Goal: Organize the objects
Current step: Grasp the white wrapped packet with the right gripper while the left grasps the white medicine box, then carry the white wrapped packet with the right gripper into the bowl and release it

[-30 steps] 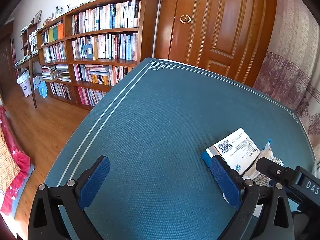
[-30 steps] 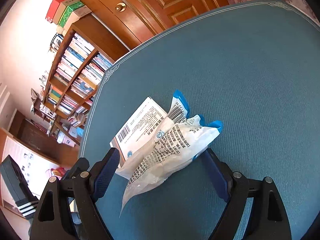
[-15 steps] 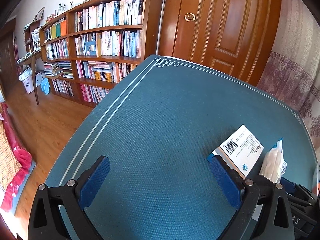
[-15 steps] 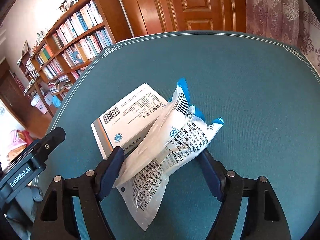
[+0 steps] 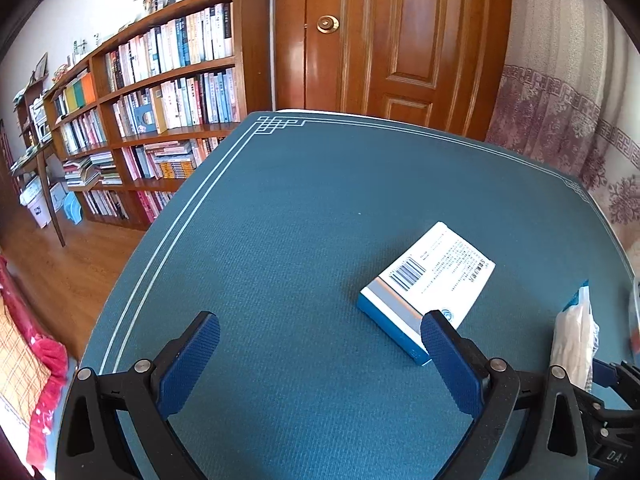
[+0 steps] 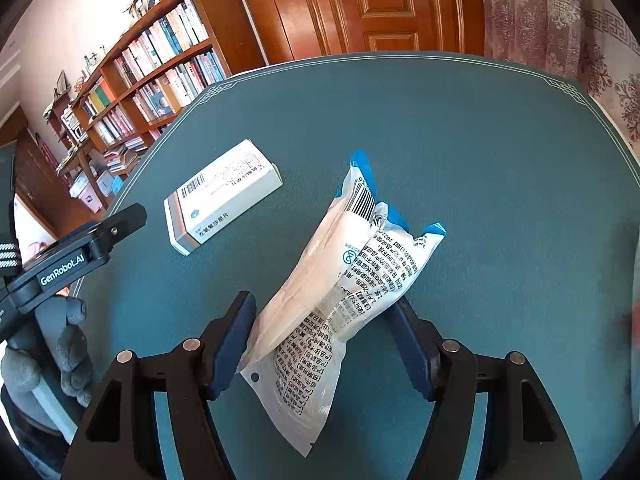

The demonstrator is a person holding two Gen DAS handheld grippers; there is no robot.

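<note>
A white and blue medicine box (image 5: 432, 276) (image 6: 224, 196) lies flat on the blue table mat (image 5: 300, 220). Two white plastic packets with blue ends (image 6: 360, 256) (image 5: 572, 336) lie to its right, apart from it. My right gripper (image 6: 324, 306) has them between its jaws, which are closing; both pads touch the crumpled plastic. My left gripper (image 5: 320, 322) is open over bare mat with nothing between its fingers, and its right fingertip (image 5: 434, 326) sits just in front of the box's near corner.
Beyond the mat's far left edge stands a wooden bookshelf (image 5: 160, 100), with a wooden door (image 5: 400, 40) behind the table. A patterned curtain (image 5: 560, 120) hangs at the right. In the right wrist view a gloved hand (image 6: 68, 340) holds the left gripper's body (image 6: 64, 276).
The right gripper's jaws have narrowed onto the packets and drawn them rightward off the box, which now lies alone. The left gripper has shifted so that the box is nearer its right finger.
</note>
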